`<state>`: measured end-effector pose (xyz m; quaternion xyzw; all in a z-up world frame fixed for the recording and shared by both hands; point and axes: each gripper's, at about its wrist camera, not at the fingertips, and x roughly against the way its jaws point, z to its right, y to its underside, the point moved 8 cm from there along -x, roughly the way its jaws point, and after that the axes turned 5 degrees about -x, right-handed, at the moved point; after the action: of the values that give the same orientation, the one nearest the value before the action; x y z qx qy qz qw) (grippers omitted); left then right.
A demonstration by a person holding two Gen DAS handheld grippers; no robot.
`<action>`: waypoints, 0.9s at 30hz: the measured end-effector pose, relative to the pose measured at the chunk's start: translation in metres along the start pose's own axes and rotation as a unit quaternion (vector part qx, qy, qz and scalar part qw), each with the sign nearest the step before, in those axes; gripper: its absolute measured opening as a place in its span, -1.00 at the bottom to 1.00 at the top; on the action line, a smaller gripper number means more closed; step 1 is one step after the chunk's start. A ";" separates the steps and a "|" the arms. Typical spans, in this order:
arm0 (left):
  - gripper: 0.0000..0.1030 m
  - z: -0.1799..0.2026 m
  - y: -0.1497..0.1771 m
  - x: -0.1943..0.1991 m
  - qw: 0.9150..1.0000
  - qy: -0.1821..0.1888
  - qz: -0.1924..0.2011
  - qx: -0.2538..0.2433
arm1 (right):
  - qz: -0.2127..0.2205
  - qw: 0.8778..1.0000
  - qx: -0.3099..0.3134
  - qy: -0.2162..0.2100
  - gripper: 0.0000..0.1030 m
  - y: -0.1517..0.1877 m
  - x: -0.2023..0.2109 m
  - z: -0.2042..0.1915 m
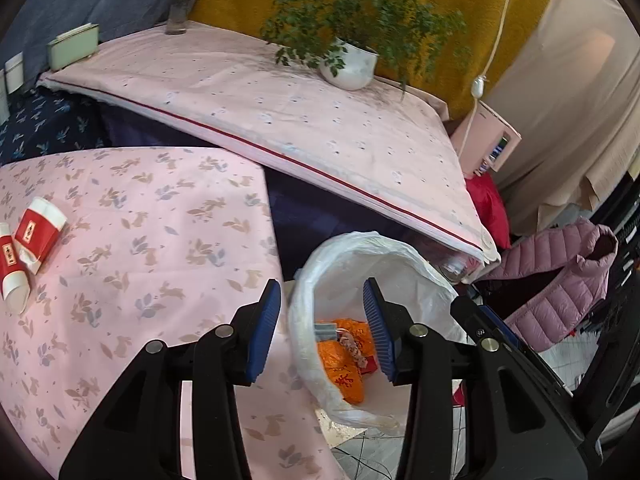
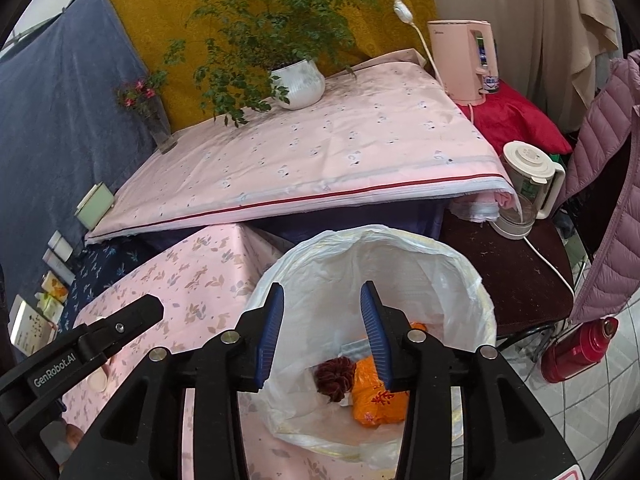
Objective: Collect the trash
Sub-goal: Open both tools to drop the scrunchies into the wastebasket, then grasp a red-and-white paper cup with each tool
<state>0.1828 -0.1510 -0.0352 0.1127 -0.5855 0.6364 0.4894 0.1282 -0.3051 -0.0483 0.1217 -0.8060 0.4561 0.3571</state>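
A trash bin lined with a white bag (image 1: 344, 256) (image 2: 400, 248) stands beside the low pink table. Inside lie an orange wrapper (image 1: 344, 380) (image 2: 380, 400) and a dark red scrap (image 2: 336, 378). Two crushed red-and-white paper cups (image 1: 36, 236) lie on the table's left side in the left wrist view. My left gripper (image 1: 322, 296) is open and empty, over the table edge and bin rim. My right gripper (image 2: 322, 300) is open and empty above the bin's mouth. The other gripper's black body (image 2: 96, 340) shows at the left of the right wrist view.
A higher table with a pink cloth (image 1: 280, 120) carries a potted plant (image 1: 350, 66) and a glass vase (image 1: 180, 8). A pink dispenser (image 2: 462, 60), a white kettle (image 2: 528, 188), a red thermos (image 2: 580, 350) and a pink down jacket (image 1: 560, 280) are to the right.
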 end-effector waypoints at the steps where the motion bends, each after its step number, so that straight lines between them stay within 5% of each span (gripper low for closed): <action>1: -0.20 -0.006 0.000 0.001 1.000 -0.003 0.001 0.005 | -0.001 1.000 0.003 -0.001 -0.23 0.001 -0.001 -0.004; 7: -0.19 -0.048 0.002 0.011 0.999 -0.024 0.008 0.037 | -0.014 0.999 0.031 -0.012 -0.23 0.013 -0.009 -0.037; 13: 0.06 -0.110 0.010 0.024 0.994 -0.068 0.016 0.082 | -0.031 0.997 0.063 -0.027 -0.17 0.030 -0.020 -0.080; 18: 0.12 -0.173 0.022 0.040 0.985 -0.118 0.021 0.120 | -0.052 0.993 0.095 -0.046 -0.11 0.052 -0.032 -0.126; 24: 0.57 -0.247 0.039 0.063 0.968 -0.177 0.027 0.176 | -0.084 0.985 0.134 -0.075 -0.03 0.084 -0.048 -0.184; 27: 0.58 -0.280 0.048 0.068 0.960 -0.189 0.020 0.205 | -0.100 0.980 0.145 -0.091 0.07 0.100 -0.057 -0.213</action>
<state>0.2332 0.1300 -0.0975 0.3170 -0.5262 0.7197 0.3234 0.2154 -0.0820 -0.0828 0.2927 -0.7441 0.5174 0.3048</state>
